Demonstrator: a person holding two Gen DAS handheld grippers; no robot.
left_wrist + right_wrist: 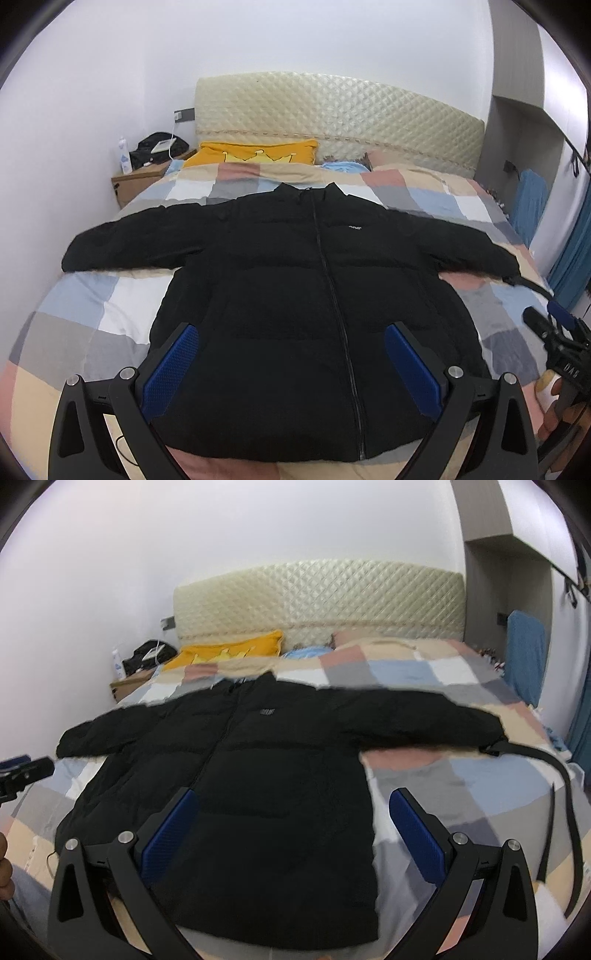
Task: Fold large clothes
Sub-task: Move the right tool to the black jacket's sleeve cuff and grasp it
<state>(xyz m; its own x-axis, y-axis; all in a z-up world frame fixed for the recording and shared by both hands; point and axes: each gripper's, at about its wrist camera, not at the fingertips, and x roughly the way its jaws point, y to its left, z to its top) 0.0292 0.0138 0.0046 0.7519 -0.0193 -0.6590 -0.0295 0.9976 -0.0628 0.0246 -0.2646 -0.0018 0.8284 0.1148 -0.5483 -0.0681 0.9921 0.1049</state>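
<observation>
Your black puffer jacket (295, 295) lies flat, front up, on the bed's patchwork quilt (92, 306), collar toward the quilted headboard (332, 110). It is zipped closed, both sleeves spread straight out to the sides, with a small white logo on the chest. Your left gripper (291, 365) hovers over the hem, its blue fingers (170, 369) spread wide and holding nothing. Your right gripper (295, 838) hangs above the jacket's right edge, likewise wide apart and empty.

A small white label sits on the chest of the black jacket (295, 295), too small and blurred to read. The right gripper (561, 332) body bears light letters, seemingly "DAG".
</observation>
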